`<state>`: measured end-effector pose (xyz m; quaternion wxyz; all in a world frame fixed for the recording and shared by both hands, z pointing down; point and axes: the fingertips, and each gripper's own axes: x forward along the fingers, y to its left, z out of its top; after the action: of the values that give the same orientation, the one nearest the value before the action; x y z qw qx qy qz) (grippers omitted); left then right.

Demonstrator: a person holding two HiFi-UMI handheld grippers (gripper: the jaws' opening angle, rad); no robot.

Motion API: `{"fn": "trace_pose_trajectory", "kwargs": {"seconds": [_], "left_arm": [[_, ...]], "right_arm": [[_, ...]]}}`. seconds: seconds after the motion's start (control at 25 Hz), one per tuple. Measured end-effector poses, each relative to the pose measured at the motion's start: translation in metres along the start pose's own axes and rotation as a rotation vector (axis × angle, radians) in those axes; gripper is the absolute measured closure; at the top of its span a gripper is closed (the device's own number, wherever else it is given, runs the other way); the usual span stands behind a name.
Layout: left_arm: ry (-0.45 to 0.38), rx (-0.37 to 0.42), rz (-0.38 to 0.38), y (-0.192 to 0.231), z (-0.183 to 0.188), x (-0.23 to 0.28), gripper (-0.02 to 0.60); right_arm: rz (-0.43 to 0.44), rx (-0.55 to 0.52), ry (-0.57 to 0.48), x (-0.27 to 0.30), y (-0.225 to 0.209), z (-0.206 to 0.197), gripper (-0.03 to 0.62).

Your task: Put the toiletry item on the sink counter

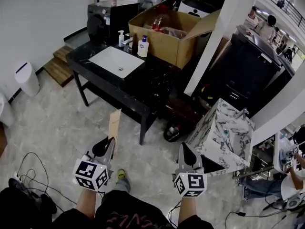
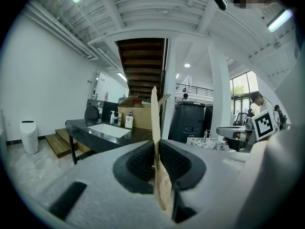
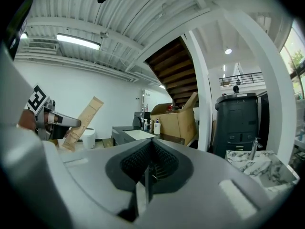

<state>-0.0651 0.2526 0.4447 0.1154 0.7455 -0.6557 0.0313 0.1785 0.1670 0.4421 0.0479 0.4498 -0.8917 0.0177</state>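
A long flat brown paper packet stands upright between the jaws of my left gripper, which is shut on it. In the left gripper view the packet runs edge-on up from the pads. The black sink counter with its white basin lies ahead across the floor, well beyond both grippers. My right gripper hovers beside the left one, shut with nothing in it; its own view shows the jaws closed together and the packet off to the left.
Two pump bottles and a faucet stand behind the basin. An open cardboard box sits at the counter's back right. A white pillar, a marble-patterned cabinet, a white bin, wooden steps and floor cables surround it.
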Motion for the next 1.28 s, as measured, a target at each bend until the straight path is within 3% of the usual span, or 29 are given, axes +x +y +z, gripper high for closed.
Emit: {"fn": "trace_pose_trajectory", "kwargs": {"seconds": [0.4,0.8,1.28], "left_arm": [[-0.012,-0.013,-0.100,0.098,0.053,0.115,0.540],[0.012,-0.007,-0.183,0.119,0.066,0.183,0.540],[0.047,0.001,-0.149,0.150,0.077,0.293,0.540]], "right_arm": [[-0.106,-0.011,0.005,0.127,-0.003,0.033,0.585],[-0.161,0.014,0.019,0.179,-0.021,0.037,0.585],[-0.145,0.043,0.016,0.295,-0.082,0.029,0.585]]}}
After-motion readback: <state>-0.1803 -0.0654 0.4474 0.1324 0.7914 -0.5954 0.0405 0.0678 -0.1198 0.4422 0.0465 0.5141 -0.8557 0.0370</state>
